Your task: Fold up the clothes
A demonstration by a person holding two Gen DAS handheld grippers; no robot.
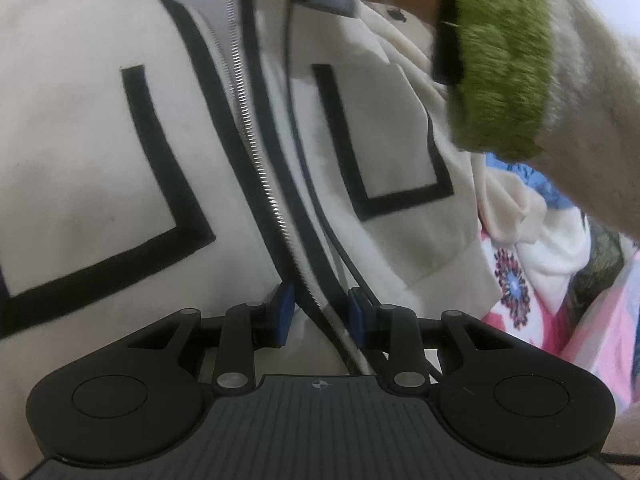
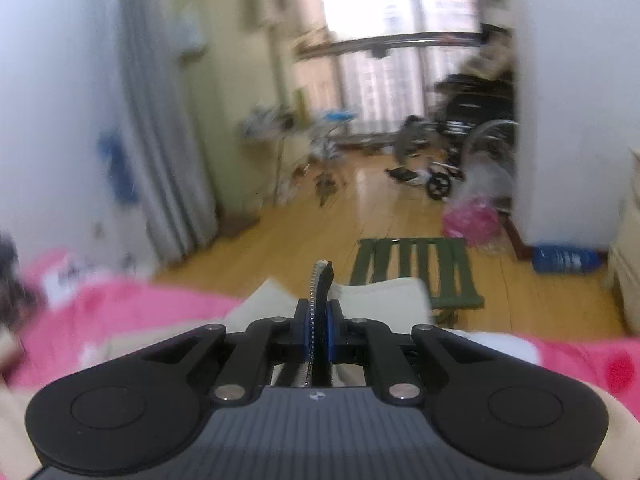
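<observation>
In the left wrist view we look down on a cream jacket (image 1: pixel 100 152) with black trim, spread across most of the frame. Its zip (image 1: pixel 248 120) runs from the top down between the 2 blue pads (image 1: pixel 285 314) of the left gripper (image 1: pixel 320 312). The jaws stand apart, with the zip edge and a black cord passing through the gap; we see nothing clamped. At upper right a person's sleeve (image 1: pixel 592 92), cream with a green fuzzy cuff (image 1: pixel 504 60), reaches over the jacket. A floral sheet (image 1: pixel 560 300) shows at the right, under the cloth.

In the right wrist view the right gripper (image 2: pixel 319 328) is pinched tight on the zip edge (image 2: pixel 320 280), which sticks up upright between the pads, its metal teeth on the left side. Cream cloth of the jacket (image 2: pixel 376 300) lies just beyond the fingers, over a pink sheet (image 2: pixel 120 312). Further off (all blurred) are a wooden floor (image 2: pixel 320 232), a green stool (image 2: pixel 416 272) and a wheelchair (image 2: pixel 472 128).
</observation>
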